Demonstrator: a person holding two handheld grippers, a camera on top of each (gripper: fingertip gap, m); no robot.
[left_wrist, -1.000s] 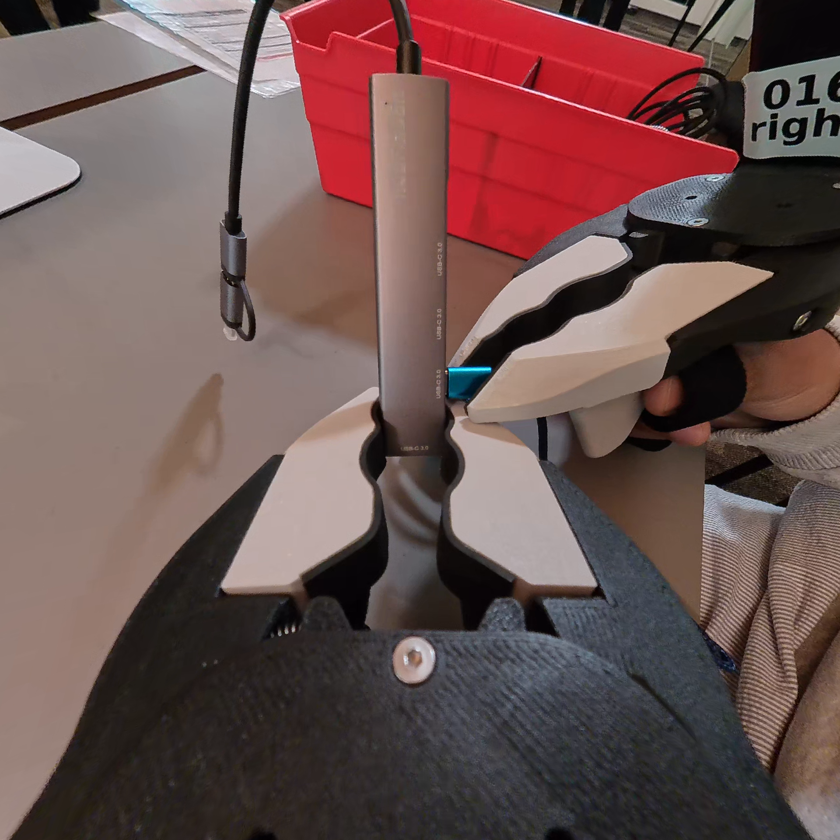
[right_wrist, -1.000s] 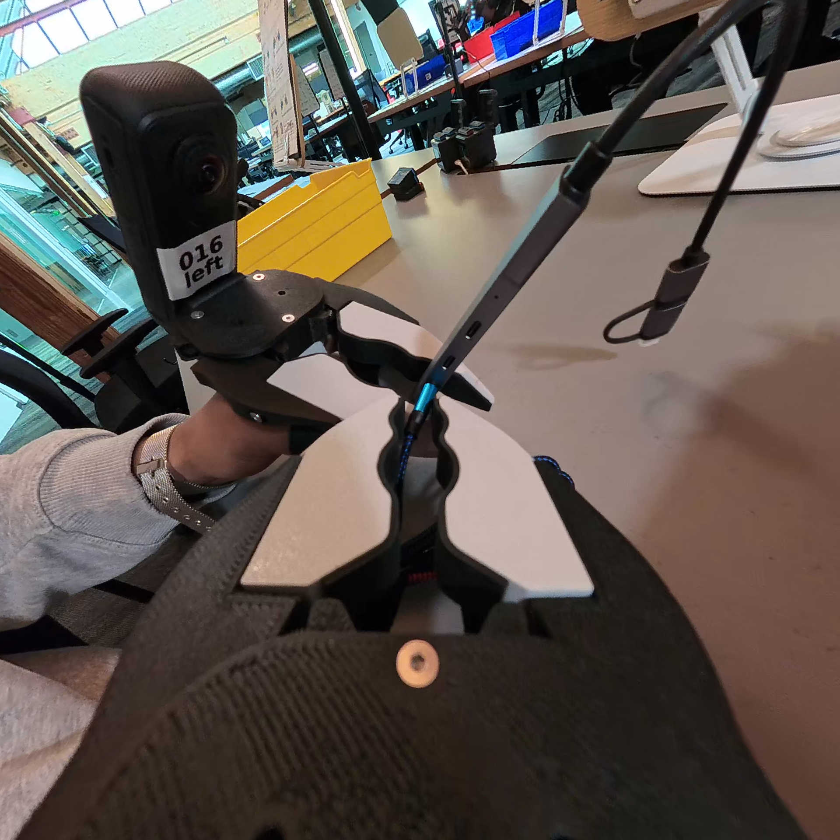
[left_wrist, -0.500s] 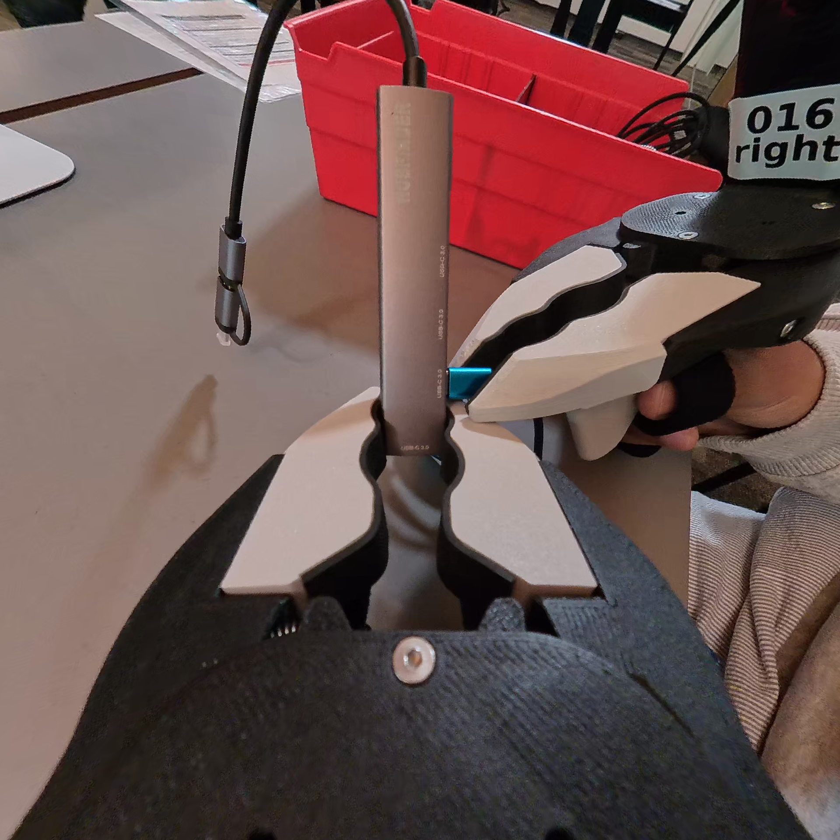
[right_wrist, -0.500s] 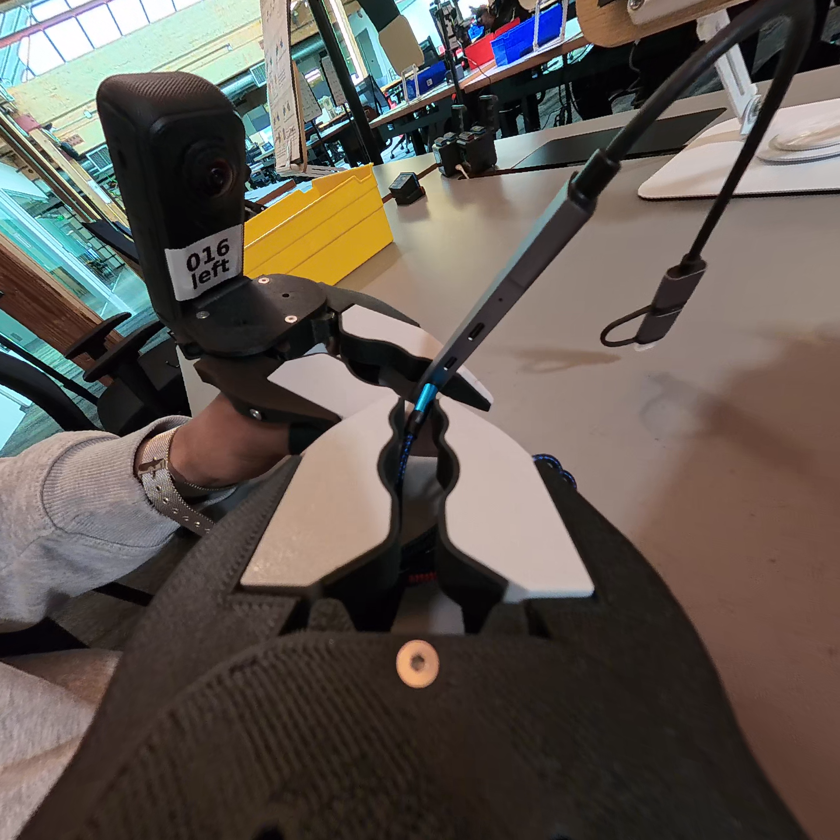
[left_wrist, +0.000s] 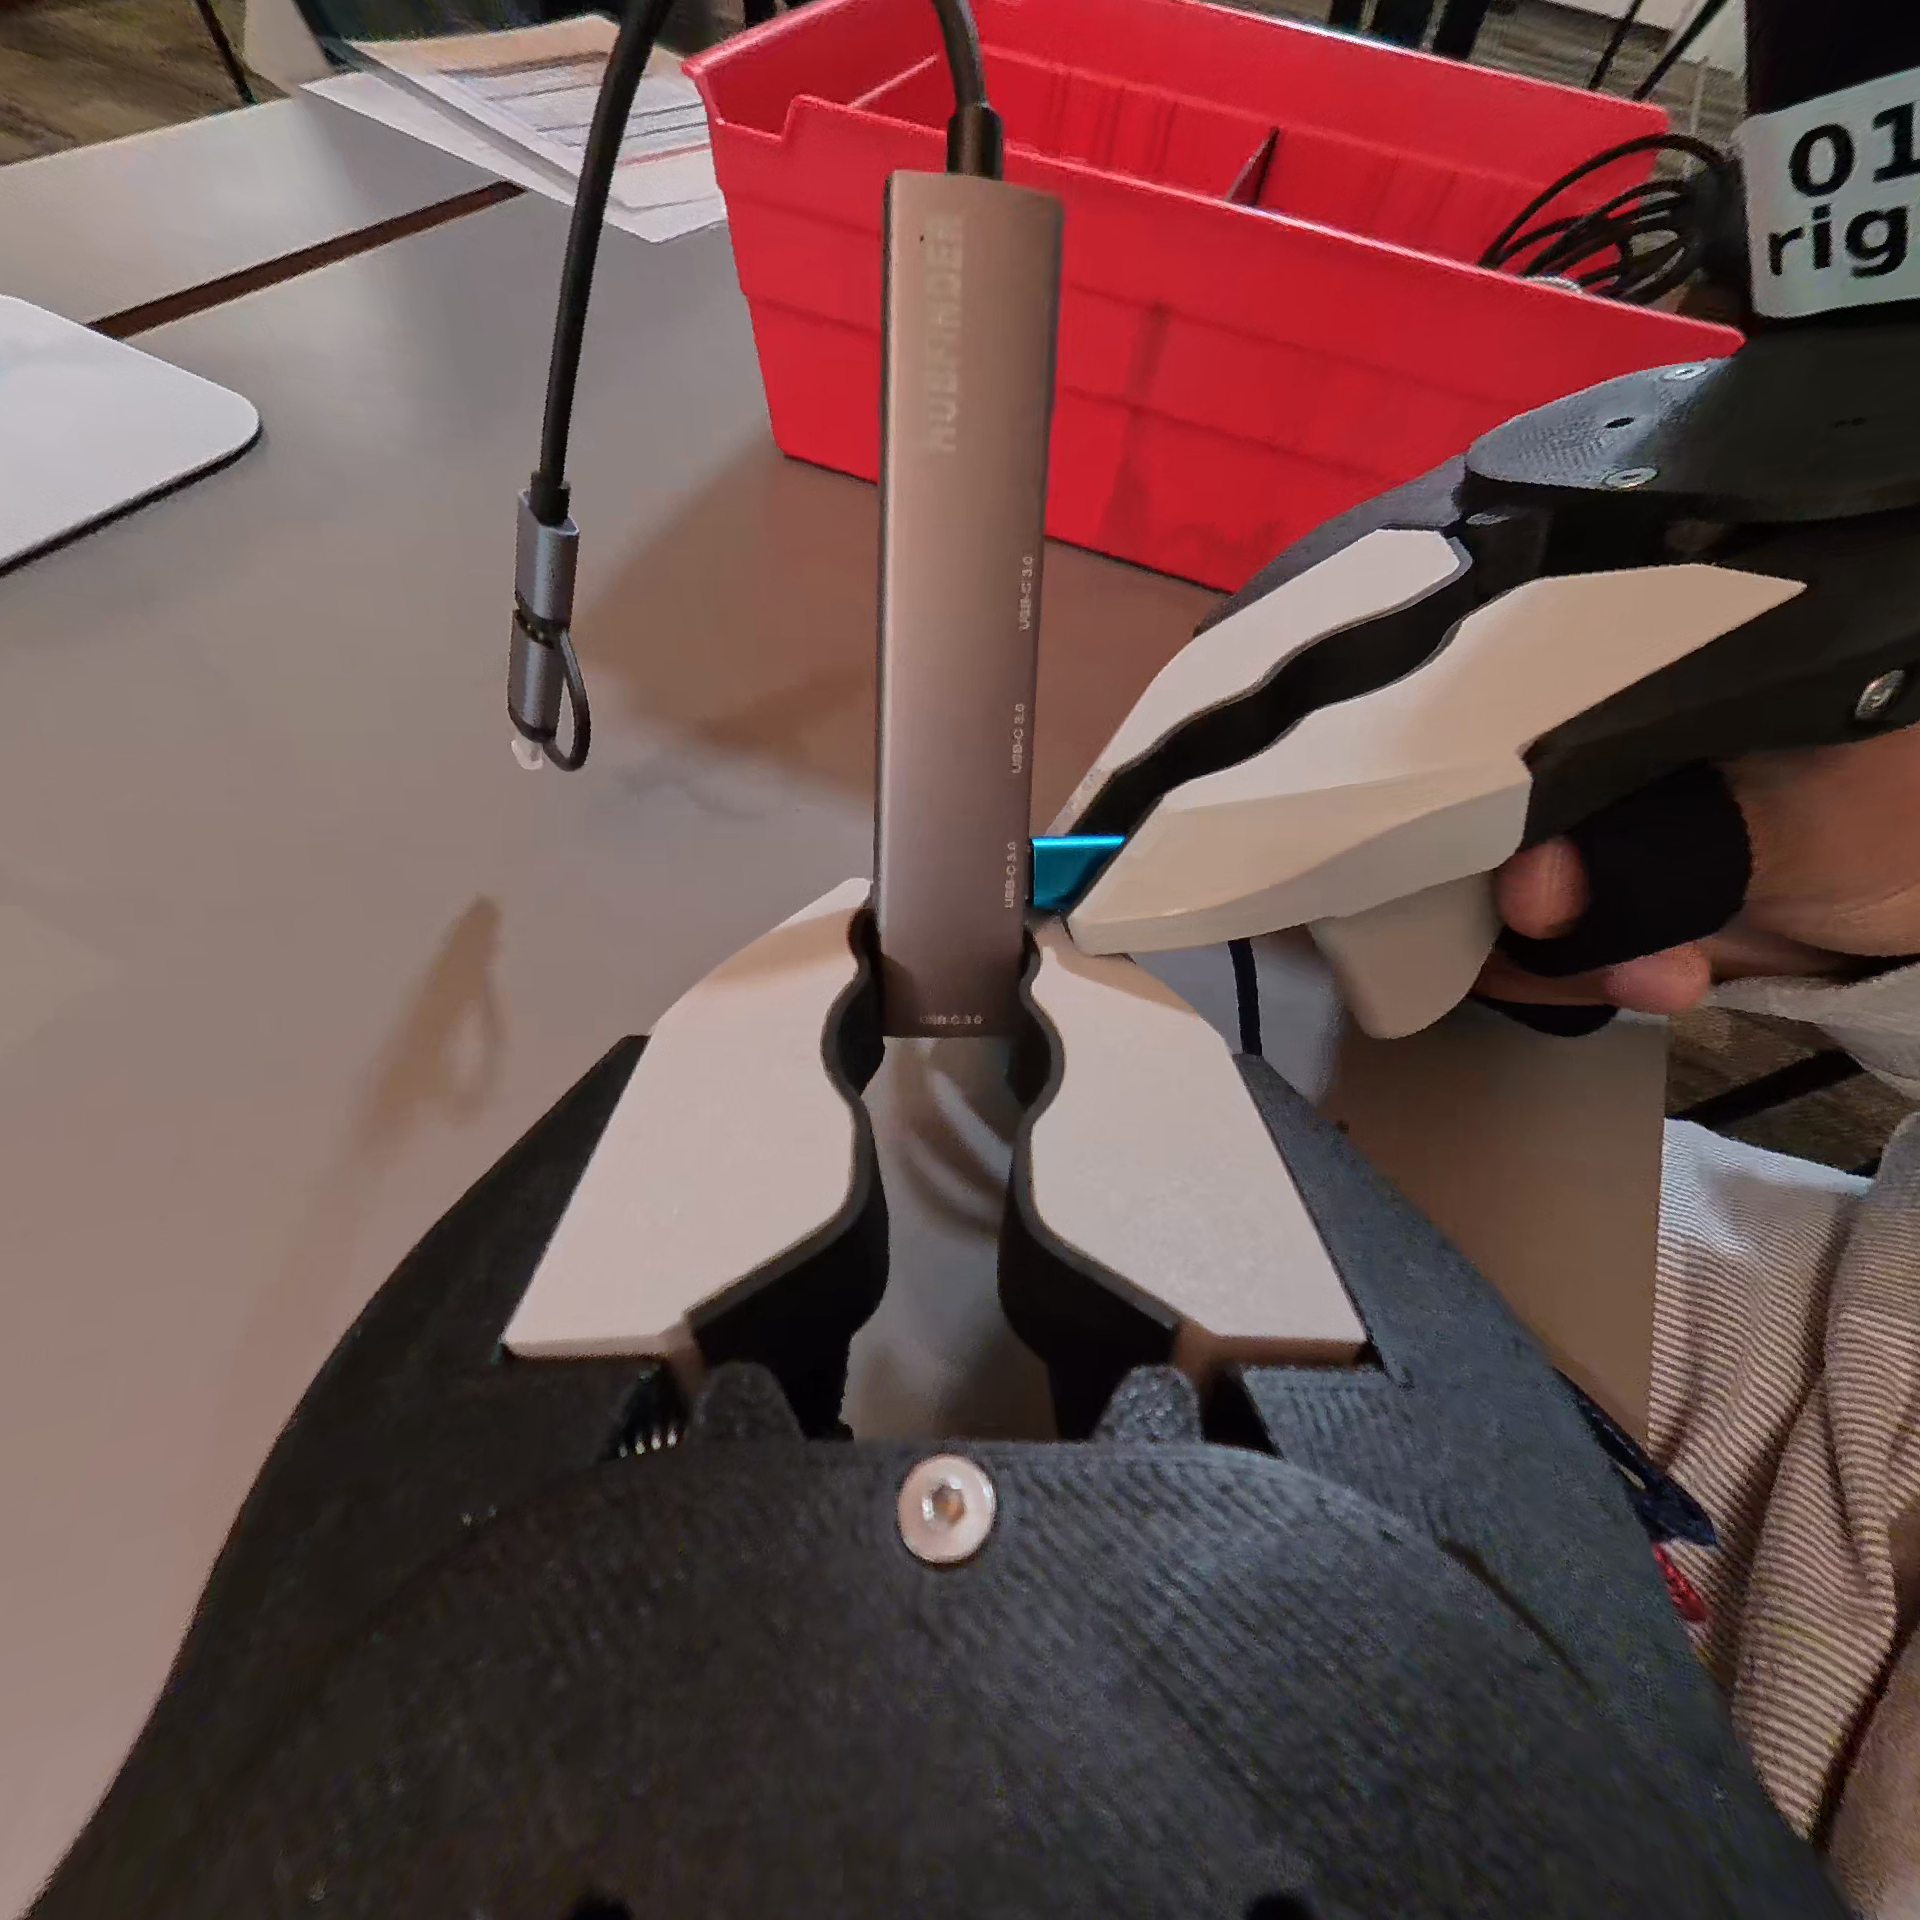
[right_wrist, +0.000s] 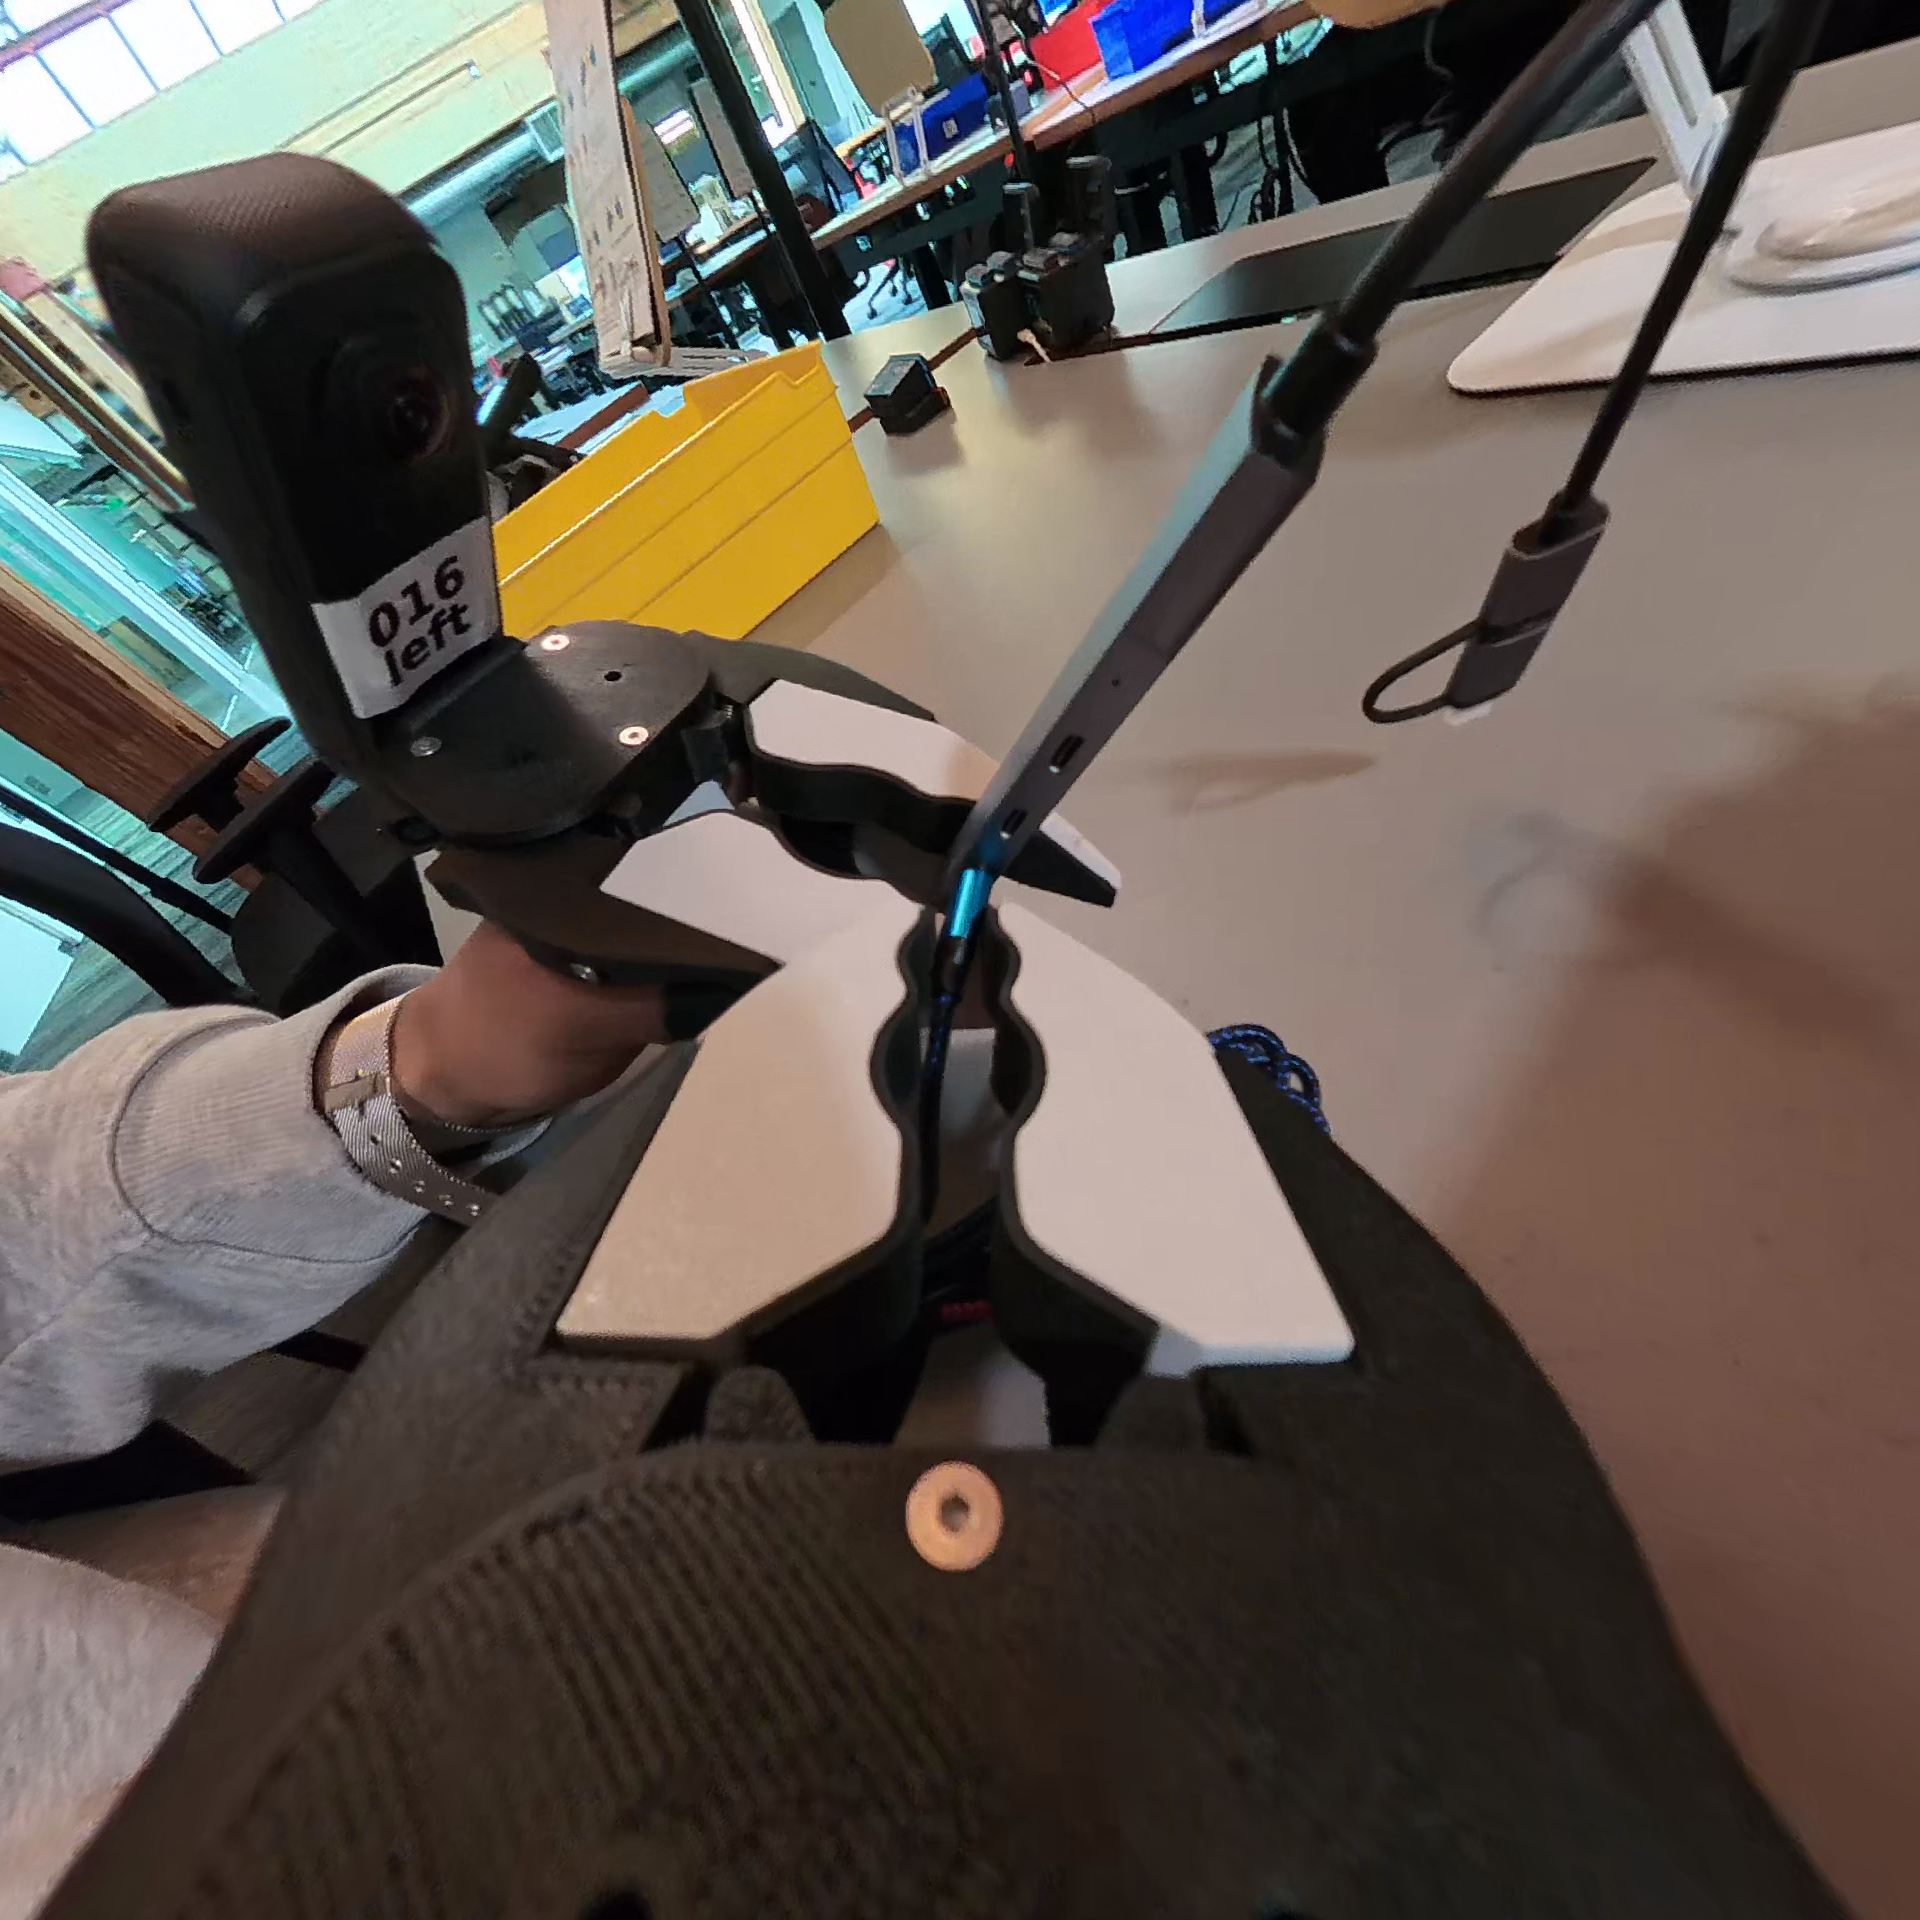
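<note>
Grey hub (left_wrist: 961, 582) clenched in our left tongs (left_wrist: 948, 951) | right tongs (right_wrist: 961, 940) grip blue plug (right_wrist: 966, 906) at 3 o'clock | skewed push may jam port

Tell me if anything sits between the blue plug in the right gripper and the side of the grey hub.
Nothing visible does. The blue plug, clamped in the right gripper, already meets the side edge of the grey hub, just above where the left gripper clamps the hub's lower end.
</note>
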